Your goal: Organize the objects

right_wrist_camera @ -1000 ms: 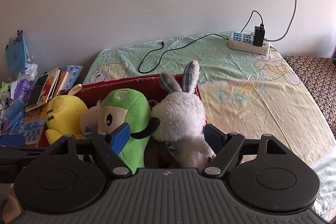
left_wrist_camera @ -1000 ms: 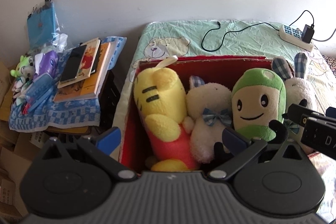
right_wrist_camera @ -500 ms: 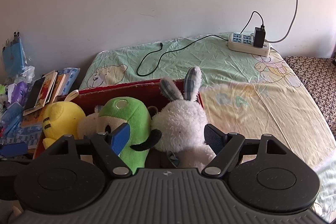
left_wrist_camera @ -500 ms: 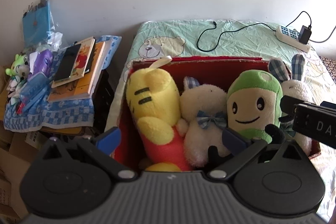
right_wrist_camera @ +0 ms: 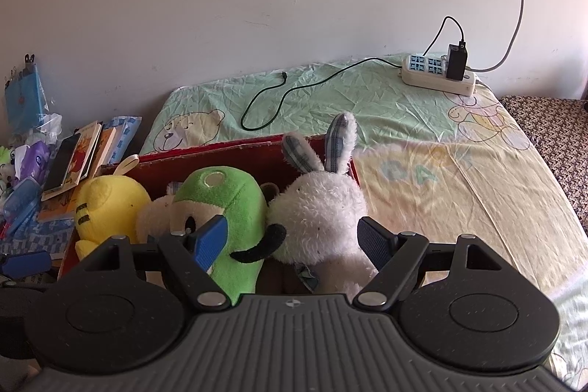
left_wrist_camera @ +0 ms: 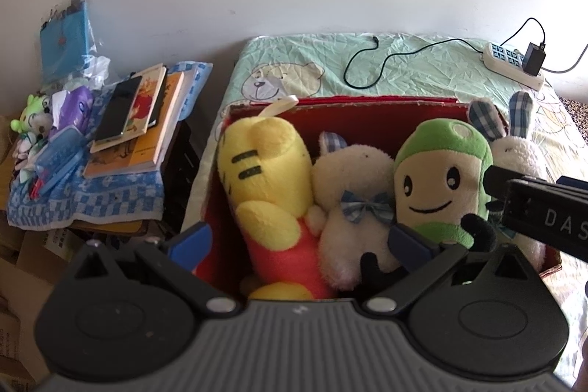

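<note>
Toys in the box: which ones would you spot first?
The bright yellow plush at the left end of the red box on the bed, and the smiling green plush farther right. A white bunny with checked ears sits at the right end.

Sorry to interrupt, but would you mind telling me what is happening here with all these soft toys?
A person is tidying soft toys into a red box on the bed. Four are packed in side by side: a yellow toy, a cream bunny, a green toy and a white rabbit. The left hand-held gripper hangs open above the yellow toy and the bunny; the right hand-held gripper is open around the white rabbit. Neither is gripping anything.
</note>
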The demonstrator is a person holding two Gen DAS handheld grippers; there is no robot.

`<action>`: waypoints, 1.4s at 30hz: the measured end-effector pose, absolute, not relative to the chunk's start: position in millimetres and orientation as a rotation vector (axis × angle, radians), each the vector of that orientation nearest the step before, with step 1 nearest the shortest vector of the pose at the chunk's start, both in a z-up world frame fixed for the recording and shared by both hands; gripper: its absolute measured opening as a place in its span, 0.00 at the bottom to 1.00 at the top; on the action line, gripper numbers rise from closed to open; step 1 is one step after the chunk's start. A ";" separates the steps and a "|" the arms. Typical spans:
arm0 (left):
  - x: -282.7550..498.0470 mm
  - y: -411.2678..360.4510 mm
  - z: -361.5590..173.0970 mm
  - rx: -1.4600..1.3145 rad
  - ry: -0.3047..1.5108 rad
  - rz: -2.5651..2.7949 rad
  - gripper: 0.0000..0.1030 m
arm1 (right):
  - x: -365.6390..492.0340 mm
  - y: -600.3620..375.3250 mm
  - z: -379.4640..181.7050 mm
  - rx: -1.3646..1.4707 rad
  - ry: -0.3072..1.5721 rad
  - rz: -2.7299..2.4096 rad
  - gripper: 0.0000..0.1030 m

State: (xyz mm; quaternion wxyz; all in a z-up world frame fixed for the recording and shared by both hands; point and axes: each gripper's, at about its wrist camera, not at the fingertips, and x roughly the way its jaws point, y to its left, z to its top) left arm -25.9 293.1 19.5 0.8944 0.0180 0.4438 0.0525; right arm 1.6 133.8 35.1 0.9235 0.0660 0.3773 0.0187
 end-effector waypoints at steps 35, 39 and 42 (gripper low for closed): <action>-41.1 293.1 21.7 0.039 0.882 0.083 1.00 | -11.8 138.1 34.7 0.121 0.764 0.046 0.77; -46.5 293.3 24.3 0.039 0.859 0.069 0.99 | -14.4 139.0 35.6 0.122 0.758 0.040 0.78; -47.6 294.0 26.1 0.036 0.855 0.074 0.99 | -16.4 138.7 36.5 0.130 0.753 0.035 0.77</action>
